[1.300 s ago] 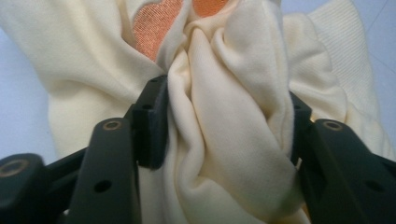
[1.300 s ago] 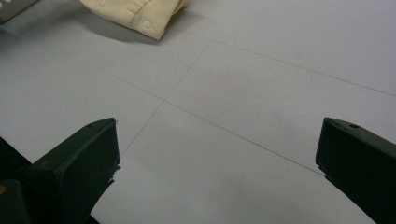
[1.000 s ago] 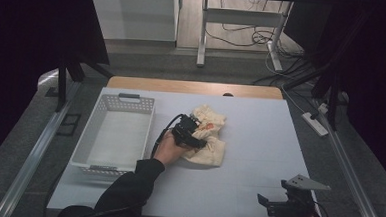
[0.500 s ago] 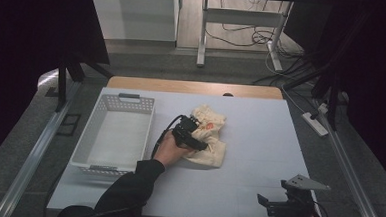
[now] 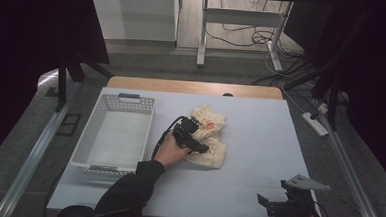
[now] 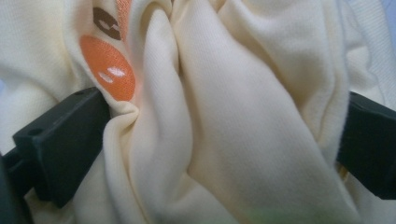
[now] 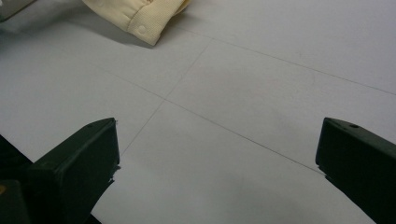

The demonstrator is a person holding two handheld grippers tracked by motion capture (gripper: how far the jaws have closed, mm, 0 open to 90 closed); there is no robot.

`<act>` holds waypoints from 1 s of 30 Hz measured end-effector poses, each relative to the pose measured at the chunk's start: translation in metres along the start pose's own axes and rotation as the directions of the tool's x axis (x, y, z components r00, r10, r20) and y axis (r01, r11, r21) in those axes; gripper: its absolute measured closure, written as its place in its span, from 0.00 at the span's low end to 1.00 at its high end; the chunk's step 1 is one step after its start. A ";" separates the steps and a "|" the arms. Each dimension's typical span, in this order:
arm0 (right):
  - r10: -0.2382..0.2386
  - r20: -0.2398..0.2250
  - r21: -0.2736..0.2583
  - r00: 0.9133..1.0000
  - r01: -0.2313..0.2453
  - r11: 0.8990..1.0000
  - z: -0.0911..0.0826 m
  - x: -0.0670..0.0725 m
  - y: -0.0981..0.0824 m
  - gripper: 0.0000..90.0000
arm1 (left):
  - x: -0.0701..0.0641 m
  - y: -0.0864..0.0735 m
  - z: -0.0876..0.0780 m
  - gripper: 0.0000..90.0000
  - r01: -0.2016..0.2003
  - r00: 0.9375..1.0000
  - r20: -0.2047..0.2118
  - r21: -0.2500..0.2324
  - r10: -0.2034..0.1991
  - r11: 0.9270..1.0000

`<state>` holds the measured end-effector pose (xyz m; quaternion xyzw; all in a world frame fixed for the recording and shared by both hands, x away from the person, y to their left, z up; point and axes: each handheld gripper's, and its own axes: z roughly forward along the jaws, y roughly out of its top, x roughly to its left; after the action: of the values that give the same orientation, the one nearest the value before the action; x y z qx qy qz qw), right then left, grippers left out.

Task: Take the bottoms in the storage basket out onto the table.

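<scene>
A white slotted basket (image 5: 113,134) stands at the left of the pale worktop (image 5: 258,157), just beside a person's dark-sleeved left arm reaching in from the near edge. That hand brings the left tool (image 5: 195,138) down onto a crumpled cream garment (image 5: 210,139) near the middle of the worktop, between the basket and the bare right half. In the left gripper view, folds of the cream garment (image 6: 224,121), printed with an orange patch, bulge between the two black jaws, which stand far apart at the frame's edges. The jaws have just been opening, and the left tool is released, the cloth loose between them rather than pinched. At the near right corner, well apart from the garment, the right tool (image 5: 268,205) rests in the person's other hand. The right gripper view looks across the worktop (image 7: 243,93) towards a cuffed edge of the garment (image 7: 140,14), with its jaws spread wide and nothing between them.
</scene>
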<state>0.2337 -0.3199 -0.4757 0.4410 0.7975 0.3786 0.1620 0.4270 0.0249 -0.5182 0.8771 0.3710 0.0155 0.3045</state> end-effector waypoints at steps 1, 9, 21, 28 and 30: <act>0.000 0.000 0.000 1.000 0.000 1.000 0.000 0.000 0.000 0.00 | 0.000 0.000 0.000 0.00 -0.004 1.000 -0.001 -0.001 0.004 1.000; -0.001 0.000 0.001 1.000 0.001 1.000 0.000 0.000 0.000 0.00 | -0.004 0.001 -0.002 0.00 -0.011 1.000 -0.018 -0.006 0.011 1.000; -0.002 0.001 0.002 1.000 0.002 1.000 0.000 0.000 0.000 0.00 | -0.003 0.001 -0.011 0.00 0.005 1.000 0.017 -0.040 -0.004 0.999; -0.002 0.002 0.002 1.000 0.002 1.000 0.000 0.000 0.000 0.00 | -0.004 0.003 -0.018 0.00 -0.016 0.999 0.035 -0.068 0.018 0.998; -0.002 0.002 0.001 1.000 0.002 1.000 0.000 0.000 0.000 0.00 | -0.004 0.004 -0.019 0.00 -0.025 0.999 0.046 -0.069 0.028 0.997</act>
<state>0.2336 -0.3196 -0.4756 0.4408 0.7980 0.3775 0.1627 0.4213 0.0301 -0.4996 0.8713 0.3512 0.0115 0.3427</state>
